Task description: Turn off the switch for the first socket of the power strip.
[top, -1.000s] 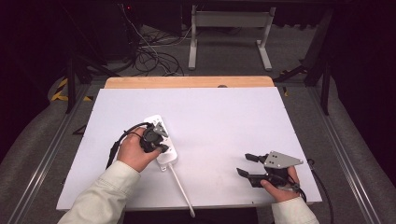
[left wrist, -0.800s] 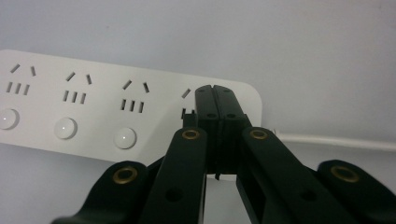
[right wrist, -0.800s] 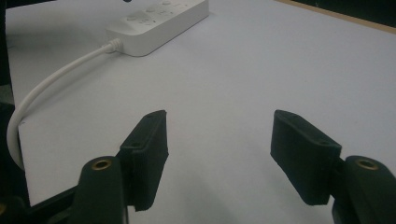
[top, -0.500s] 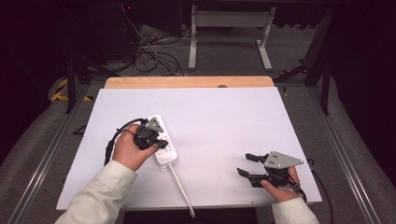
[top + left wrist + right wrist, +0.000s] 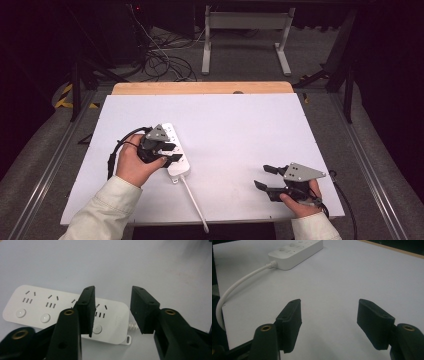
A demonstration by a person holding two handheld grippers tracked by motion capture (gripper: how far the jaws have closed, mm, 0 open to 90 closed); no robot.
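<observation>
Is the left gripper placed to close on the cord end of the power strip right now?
Probably yes: the left gripper hangs open over the power strip's cord end, nothing between.

Your left gripper [image 5: 171,151] and right gripper [image 5: 263,176], both with jaws apart, low over the table.

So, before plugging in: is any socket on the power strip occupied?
None of the visible sockets. The power strip lies flat, face up, its visible sockets bare; the open left gripper hides one partly.
</observation>
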